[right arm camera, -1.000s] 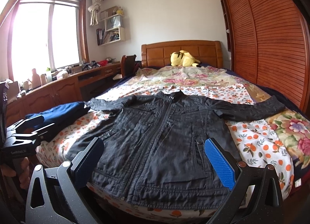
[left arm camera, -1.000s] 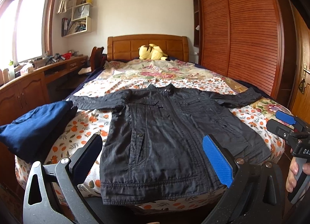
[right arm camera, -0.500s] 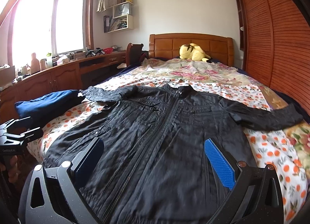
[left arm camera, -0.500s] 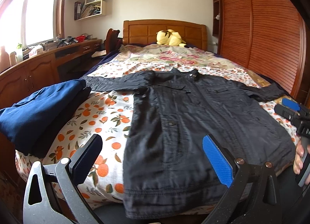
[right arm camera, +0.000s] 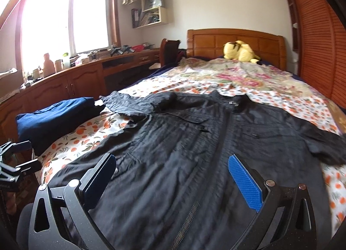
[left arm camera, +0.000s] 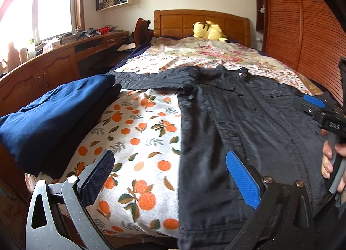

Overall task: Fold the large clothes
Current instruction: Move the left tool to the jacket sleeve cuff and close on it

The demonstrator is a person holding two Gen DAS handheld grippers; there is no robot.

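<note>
A black jacket (left arm camera: pixel 248 120) lies spread face up on the bed, sleeves out to both sides, zipper closed; it also shows in the right wrist view (right arm camera: pixel 194 152). My left gripper (left arm camera: pixel 170 176) is open and empty, low over the jacket's left hem edge and the orange-print sheet (left arm camera: pixel 138 133). My right gripper (right arm camera: pixel 172 179) is open and empty, low over the jacket's lower front. The right gripper also shows in the left wrist view (left arm camera: pixel 317 109) at the right edge, held by a hand.
A folded navy garment (left arm camera: pixel 49 116) lies at the bed's left edge. A yellow plush toy (left arm camera: pixel 208 30) sits by the headboard. A wooden desk (right arm camera: pixel 71 81) runs along the left wall. A slatted wardrobe (left arm camera: pixel 302 23) stands on the right.
Both grippers have moved forward and lower over the bed. The left one has shifted to the jacket's left edge, the right one over its lower front. Both stay open.
</note>
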